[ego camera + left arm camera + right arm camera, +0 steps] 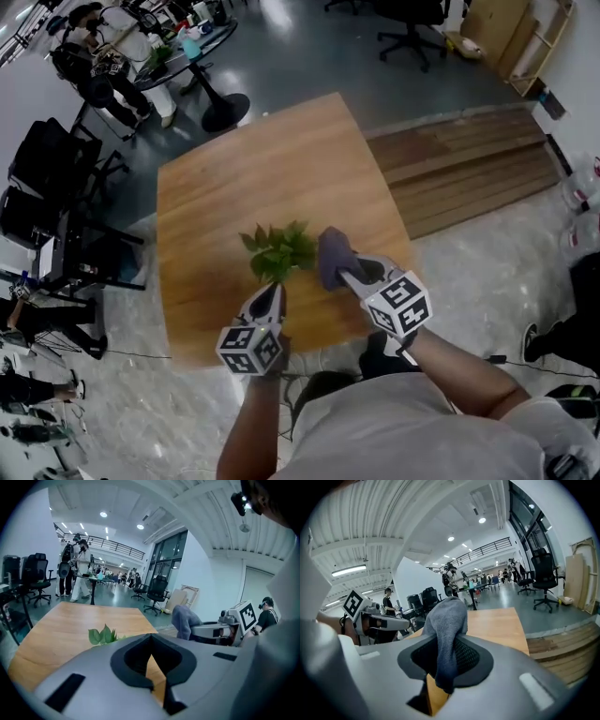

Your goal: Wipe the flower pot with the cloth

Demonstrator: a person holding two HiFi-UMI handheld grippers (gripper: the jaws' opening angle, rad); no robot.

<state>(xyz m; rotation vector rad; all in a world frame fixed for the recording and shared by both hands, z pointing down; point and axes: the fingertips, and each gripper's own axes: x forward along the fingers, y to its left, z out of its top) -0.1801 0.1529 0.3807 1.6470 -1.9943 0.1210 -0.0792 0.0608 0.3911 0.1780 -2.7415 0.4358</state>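
Observation:
The plant (278,251) stands near the front of the wooden table (281,159); its green leaves (104,635) hide the flower pot from above. My left gripper (273,287) points at the plant's base from the near side, and its jaws (151,641) look shut with nothing between them. Just right of the plant, my right gripper (343,274) is shut on a grey cloth (333,255). The cloth (446,616) bulges out above the jaws and hangs down between them. It is close to the leaves; contact cannot be told.
A low wooden platform (469,169) lies on the floor right of the table. Black office chairs (37,178) stand to the left. People stand by a round table (183,56) at the far left. The table's front edge is close to my body.

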